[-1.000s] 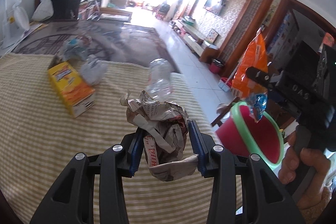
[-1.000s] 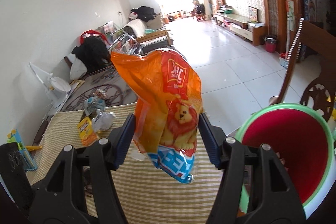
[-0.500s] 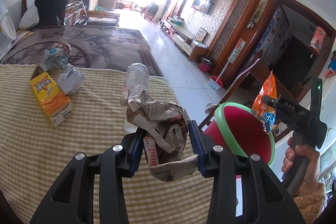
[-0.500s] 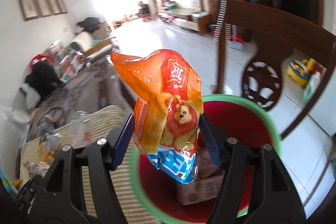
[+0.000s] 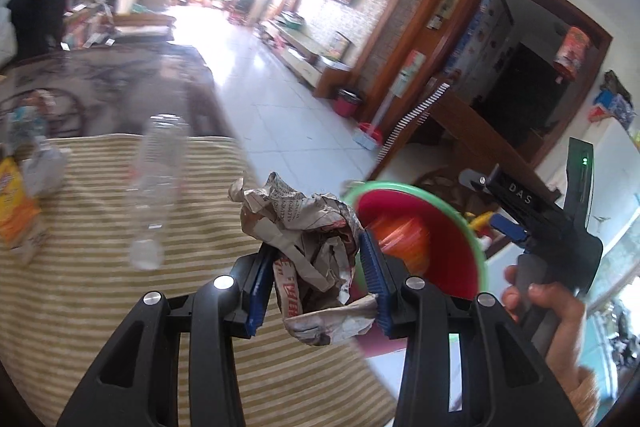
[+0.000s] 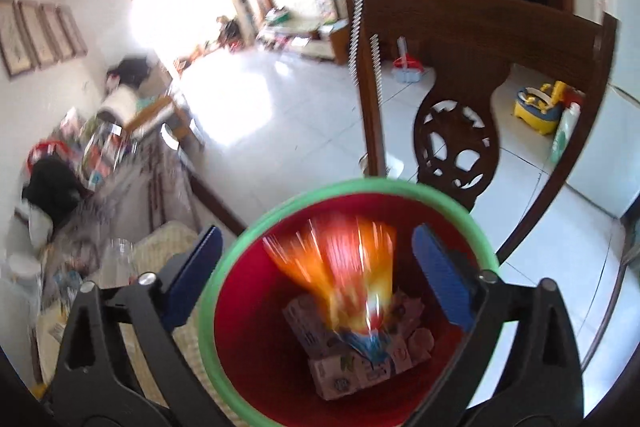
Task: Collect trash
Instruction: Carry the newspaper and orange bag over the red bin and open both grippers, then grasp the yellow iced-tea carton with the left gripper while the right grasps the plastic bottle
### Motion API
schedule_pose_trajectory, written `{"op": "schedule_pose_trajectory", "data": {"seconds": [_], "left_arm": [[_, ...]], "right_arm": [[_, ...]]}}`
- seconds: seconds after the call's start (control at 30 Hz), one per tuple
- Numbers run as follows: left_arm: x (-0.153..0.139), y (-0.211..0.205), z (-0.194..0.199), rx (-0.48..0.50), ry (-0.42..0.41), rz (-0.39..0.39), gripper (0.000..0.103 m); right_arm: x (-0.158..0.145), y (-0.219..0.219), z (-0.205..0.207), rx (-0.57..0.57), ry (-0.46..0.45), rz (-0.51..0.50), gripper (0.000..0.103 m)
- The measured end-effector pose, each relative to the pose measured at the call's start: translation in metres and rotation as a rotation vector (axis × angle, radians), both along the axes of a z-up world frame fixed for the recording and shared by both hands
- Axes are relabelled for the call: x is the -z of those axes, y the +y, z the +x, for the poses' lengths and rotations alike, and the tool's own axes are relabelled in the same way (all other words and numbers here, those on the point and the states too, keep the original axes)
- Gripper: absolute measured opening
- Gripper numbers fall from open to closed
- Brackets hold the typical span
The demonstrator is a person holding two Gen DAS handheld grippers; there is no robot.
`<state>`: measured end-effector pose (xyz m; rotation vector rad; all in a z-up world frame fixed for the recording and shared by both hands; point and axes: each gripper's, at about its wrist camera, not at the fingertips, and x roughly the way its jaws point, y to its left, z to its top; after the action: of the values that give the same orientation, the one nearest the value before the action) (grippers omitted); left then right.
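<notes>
Over the red bin (image 6: 248, 327) with its green rim, the right tongs (image 6: 316, 275) are spreading wide, the blurred orange snack bag (image 6: 340, 275) loose between them inside the bin. The left tongs (image 5: 318, 283) grip crumpled newspaper (image 5: 308, 239) above the striped table (image 5: 100, 287).

Orange snack bag (image 6: 344, 275), motion-blurred, inside red bin with green rim (image 6: 224, 267); crumpled newspaper ball (image 5: 312, 247) beside bin, above striped cloth.

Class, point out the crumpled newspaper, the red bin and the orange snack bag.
crumpled newspaper (image 5: 312, 247), left wrist view, middle of the wad.
red bin (image 6: 400, 183), right wrist view, green rim.
orange snack bag (image 6: 340, 267), right wrist view, blurred orange body.
</notes>
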<state>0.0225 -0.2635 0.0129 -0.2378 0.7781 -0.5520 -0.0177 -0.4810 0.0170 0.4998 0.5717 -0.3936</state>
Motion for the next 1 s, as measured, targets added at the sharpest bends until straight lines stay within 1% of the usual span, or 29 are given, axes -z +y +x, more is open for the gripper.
{"op": "schedule_pose_trajectory", "data": {"seconds": [0.1, 0.2, 0.27, 0.4, 0.47, 0.53, 0.57, 0.6, 0.67, 0.73, 0.77, 0.8, 0.9, 1.0], "left_arm": [[0.003, -0.030, 0.010, 0.072, 0.020, -0.011, 0.039], [0.010, -0.062, 0.018, 0.140, 0.034, -0.002, 0.039], [0.015, -0.077, 0.022, 0.170, 0.044, 0.007, 0.039], [0.026, -0.103, 0.031, 0.217, 0.075, 0.005, 0.041], [0.030, -0.112, 0.035, 0.236, 0.095, 0.007, 0.051], [0.031, -0.115, 0.037, 0.245, 0.106, 0.000, 0.054], [0.031, -0.113, 0.035, 0.241, 0.099, -0.002, 0.060], [0.030, -0.108, 0.034, 0.232, 0.089, -0.002, 0.062], [0.028, -0.095, 0.033, 0.210, 0.080, -0.009, 0.064], [0.028, -0.073, 0.035, 0.162, 0.086, -0.031, 0.065], [0.028, -0.062, 0.036, 0.135, 0.091, -0.042, 0.068], [0.028, -0.047, 0.039, 0.095, 0.102, -0.054, 0.070], [0.029, -0.007, 0.042, -0.001, 0.111, -0.078, 0.071], [0.030, 0.047, 0.039, -0.136, 0.094, -0.054, 0.071]], "right_arm": [[-0.010, -0.010, -0.019, 0.122, -0.090, -0.006, 0.098], [-0.014, -0.021, -0.030, 0.200, -0.151, 0.009, 0.098], [-0.013, -0.025, -0.033, 0.236, -0.155, 0.008, 0.098], [-0.010, -0.030, -0.028, 0.254, -0.128, 0.010, 0.098], [-0.011, -0.030, -0.029, 0.266, -0.140, 0.009, 0.098], [-0.012, -0.028, -0.028, 0.273, -0.152, 0.003, 0.098], [-0.011, -0.027, -0.026, 0.268, -0.151, 0.003, 0.098], [-0.010, -0.026, -0.021, 0.255, -0.137, 0.002, 0.098], [-0.008, -0.022, -0.011, 0.232, -0.110, -0.004, 0.098], [-0.010, -0.016, -0.007, 0.219, -0.106, -0.012, 0.098], [-0.010, -0.014, -0.006, 0.216, -0.106, -0.017, 0.098], [-0.012, -0.010, -0.004, 0.209, -0.108, -0.025, 0.098], [-0.017, 0.003, 0.002, 0.187, -0.110, -0.051, 0.098], [-0.019, 0.017, 0.008, 0.156, -0.108, -0.062, 0.098]]}}
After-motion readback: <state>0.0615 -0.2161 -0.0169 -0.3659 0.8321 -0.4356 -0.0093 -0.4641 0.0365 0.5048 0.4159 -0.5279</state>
